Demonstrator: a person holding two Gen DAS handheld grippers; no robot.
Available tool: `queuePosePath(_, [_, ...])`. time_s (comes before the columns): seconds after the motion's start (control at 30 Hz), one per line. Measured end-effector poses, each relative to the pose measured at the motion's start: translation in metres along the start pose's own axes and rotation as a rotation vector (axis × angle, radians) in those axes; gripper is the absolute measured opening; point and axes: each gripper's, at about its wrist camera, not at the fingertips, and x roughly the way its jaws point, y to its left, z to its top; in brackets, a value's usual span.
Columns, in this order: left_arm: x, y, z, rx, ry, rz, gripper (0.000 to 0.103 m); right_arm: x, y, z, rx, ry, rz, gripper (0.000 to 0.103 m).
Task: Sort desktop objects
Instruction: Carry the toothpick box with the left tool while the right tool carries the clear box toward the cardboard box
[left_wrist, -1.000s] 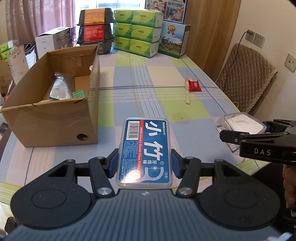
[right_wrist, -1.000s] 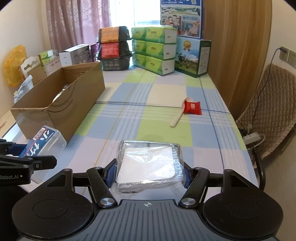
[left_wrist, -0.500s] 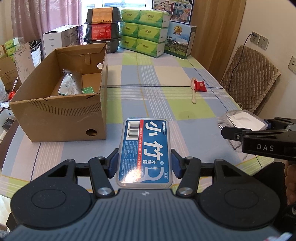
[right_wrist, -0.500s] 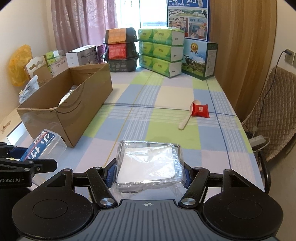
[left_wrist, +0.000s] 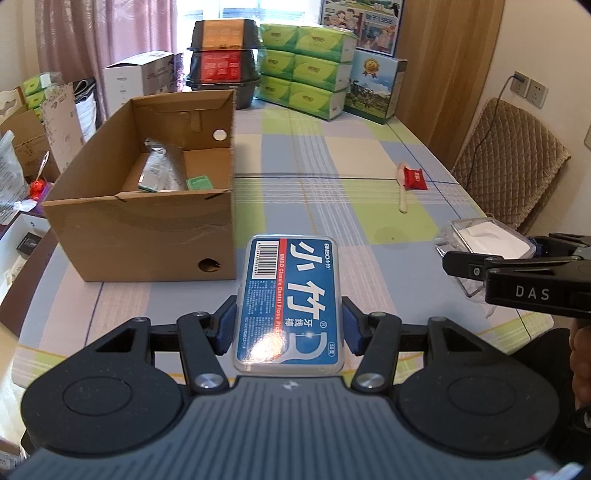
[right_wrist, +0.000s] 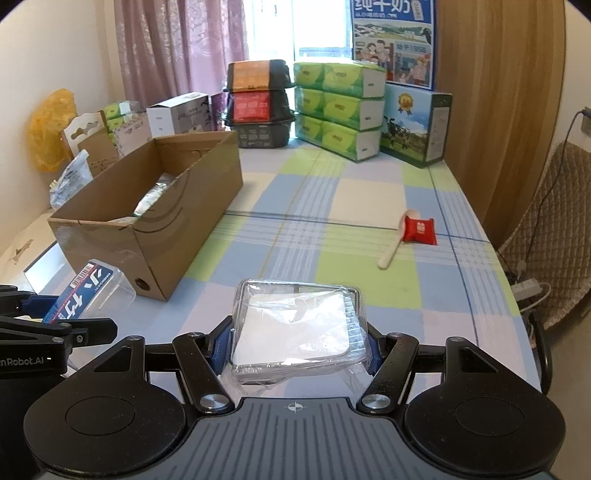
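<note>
While both hands are full, the left gripper (left_wrist: 290, 326) has its two fingers pressed tight on the sides of a blue dental floss box (left_wrist: 290, 302), which sits low in the middle of the left wrist view with its label facing up. The right gripper (right_wrist: 297, 341) squeezes a clear plastic box (right_wrist: 299, 328) with something white inside, low in the middle of the right wrist view. Both boxes are held up above the checked tablecloth (right_wrist: 362, 206), probably so they can be carried without dragging. The open cardboard box (left_wrist: 155, 192) stands on the left side of the left wrist view, just beyond the floss box, and it looks like the place where things get sorted, since a silver packet (left_wrist: 157, 171) and a small green packet (left_wrist: 198, 182) already lie inside it. The floss box seems closest to going in next, so the left hand would need to lift it over the near wall of the box. A pale spoon (right_wrist: 393, 243) and a red packet (right_wrist: 419, 230) lie touching each other on the cloth at the right of the right wrist view, well apart from the cardboard box, not yet sorted. Stacked green tissue packs (right_wrist: 338, 110) sit at the far end of the table, near the top middle.
</note>
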Motion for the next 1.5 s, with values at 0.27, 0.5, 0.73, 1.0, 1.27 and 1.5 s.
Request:
queuePosePath(0.27, [-0.007, 0.024, 0.003, -0.034, -0.015, 0.033, 0.051, 0.008, 0.019, 0.009, -0.028, -0.006, 0.039, 0.063])
queuePosePath(0.5, [-0.016, 0.056, 0.015, -0.066, -0.042, 0.084, 0.051, 0.017, 0.042, 0.027, -0.064, -0.029, 0.084, 0.063])
queuePosePath(0.73, [-0.022, 0.089, 0.033, -0.112, -0.064, 0.098, 0.051, 0.028, 0.073, 0.05, -0.095, -0.052, 0.143, 0.063])
queuePosePath(1.0, [-0.025, 0.108, 0.042, -0.126, -0.067, 0.101, 0.051, 0.044, 0.101, 0.066, -0.116, -0.059, 0.19, 0.063])
queuePosePath(1.27, [-0.017, 0.125, 0.048, -0.143, -0.058, 0.092, 0.051, 0.058, 0.112, 0.075, -0.136, -0.058, 0.198, 0.063])
queuePosePath(1.5, [-0.006, 0.142, 0.066, -0.132, -0.065, 0.08, 0.051, 0.074, 0.121, 0.095, -0.146, -0.074, 0.203, 0.063])
